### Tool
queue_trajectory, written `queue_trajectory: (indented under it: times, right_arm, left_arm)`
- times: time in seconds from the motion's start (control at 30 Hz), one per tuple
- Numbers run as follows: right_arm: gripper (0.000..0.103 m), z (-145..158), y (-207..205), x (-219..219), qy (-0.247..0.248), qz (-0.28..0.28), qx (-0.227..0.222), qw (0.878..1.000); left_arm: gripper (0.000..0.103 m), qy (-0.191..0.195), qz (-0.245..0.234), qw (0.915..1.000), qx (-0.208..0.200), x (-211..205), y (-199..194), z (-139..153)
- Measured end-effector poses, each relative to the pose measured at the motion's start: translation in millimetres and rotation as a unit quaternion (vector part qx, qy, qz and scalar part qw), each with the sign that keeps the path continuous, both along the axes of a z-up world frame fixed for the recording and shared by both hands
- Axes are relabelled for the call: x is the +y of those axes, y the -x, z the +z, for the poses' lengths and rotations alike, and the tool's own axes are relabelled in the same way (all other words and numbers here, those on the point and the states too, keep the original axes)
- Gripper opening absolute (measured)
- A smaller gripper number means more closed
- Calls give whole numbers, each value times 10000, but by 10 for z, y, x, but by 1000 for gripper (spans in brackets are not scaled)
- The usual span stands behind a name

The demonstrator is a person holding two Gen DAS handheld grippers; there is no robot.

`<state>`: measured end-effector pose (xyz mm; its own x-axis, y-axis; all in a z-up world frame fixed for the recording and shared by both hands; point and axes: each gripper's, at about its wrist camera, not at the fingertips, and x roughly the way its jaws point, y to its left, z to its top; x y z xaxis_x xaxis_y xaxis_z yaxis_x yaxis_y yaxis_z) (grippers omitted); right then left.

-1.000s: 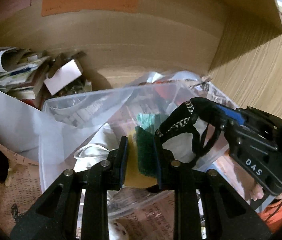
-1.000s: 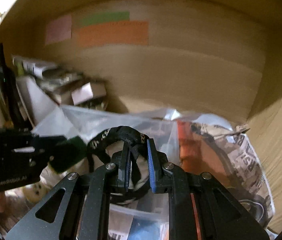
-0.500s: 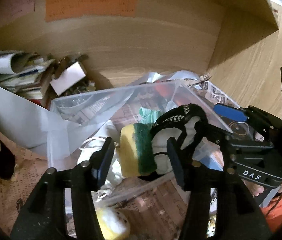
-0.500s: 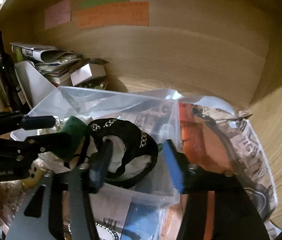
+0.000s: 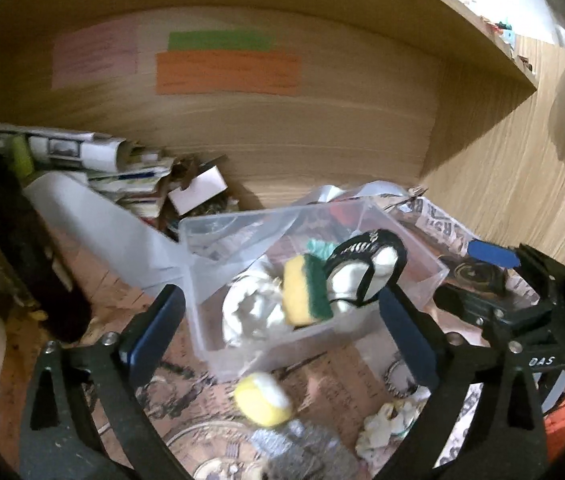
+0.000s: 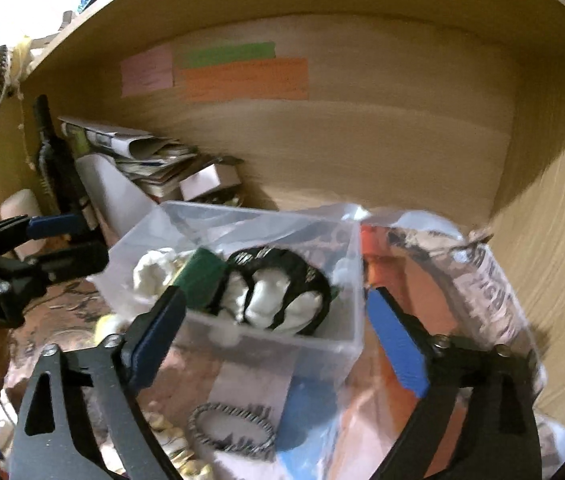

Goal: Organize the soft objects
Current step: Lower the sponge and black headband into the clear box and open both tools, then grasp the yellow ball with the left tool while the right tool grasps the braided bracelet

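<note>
Wooden shelf walls (image 5: pixel 322 128) curve behind everything, with pink, green and orange paper labels (image 5: pixel 228 73) stuck high ahead of both grippers; newspaper (image 6: pixel 494 276) covers the surface beneath, and a stack of papers (image 5: pixel 122 176) sits far ahead to the left; straight ahead of both grippers stands a clear plastic bin (image 5: pixel 414 304), holding a black-trimmed white pouch (image 6: pixel 278 292), a yellow-and-green sponge (image 5: pixel 306 292) leaning against the pouch's left side, and a crumpled white cloth (image 5: pixel 250 312) left of the sponge; the left gripper (image 5: pixel 282 328) is spread wide with nothing between its fingers, the bin just ahead of them; the right gripper (image 6: pixel 278 340) is likewise wide apart and holds nothing; a small yellow-and-white ball (image 5: pixel 262 398) lies on the newspaper just below the left gripper's fingertips, outside the bin.
</note>
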<state>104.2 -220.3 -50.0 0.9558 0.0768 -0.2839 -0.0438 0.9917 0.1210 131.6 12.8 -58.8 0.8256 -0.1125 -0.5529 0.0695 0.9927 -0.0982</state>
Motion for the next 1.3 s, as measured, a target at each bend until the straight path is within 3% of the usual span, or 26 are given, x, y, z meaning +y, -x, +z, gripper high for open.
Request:
queue_trajectory:
  times: [0.13,0.37,0.53,0.63,0.7,0.73,0.8,0.87,1.07,1.3]
  right_arm:
    - [97,-177,6,100,-192,199,268,9993]
    - [97,-583,-159,216,-357,338,1041,9933]
    - [96,-762,-230,239,-439,384,1407,9883]
    - [83,-848,-254,274,-419,464,1568,9857]
    - [76,-856,-233,318,-234,369,1530,9873]
    - [67,-858,-224,339,-174,374,1517,9876]
    - [58,-854,-208,339,-125,358,1477,9883]
    - [42,-853,-198,314,-138,401,1437,9887]
    - [14,-849,-177,192,-370,408,1352,9893]
    - [13,-664,-35,127,-273,266,983,9944]
  left_arm:
    - [100,-66,87,9996,248,61,52,-158]
    - [100,31,171,9943,1054,178,-15,-677]
    - [100,41,162,9922,1232,173,-19,-875]
    - [86,38,107,9920,1253,128,-41,-927]
    - [71,58,-1,9910,1339,105,-76,-950]
    - [68,64,-22,9907,1356,94,-92,-962]
    - [53,36,-95,9903,1385,64,-108,-982]
    - [41,14,-163,9901,1395,43,-105,-990]
    - [40,1,-184,9926,1198,37,62,-905]
    - [39,-35,-185,9966,807,45,207,-646]
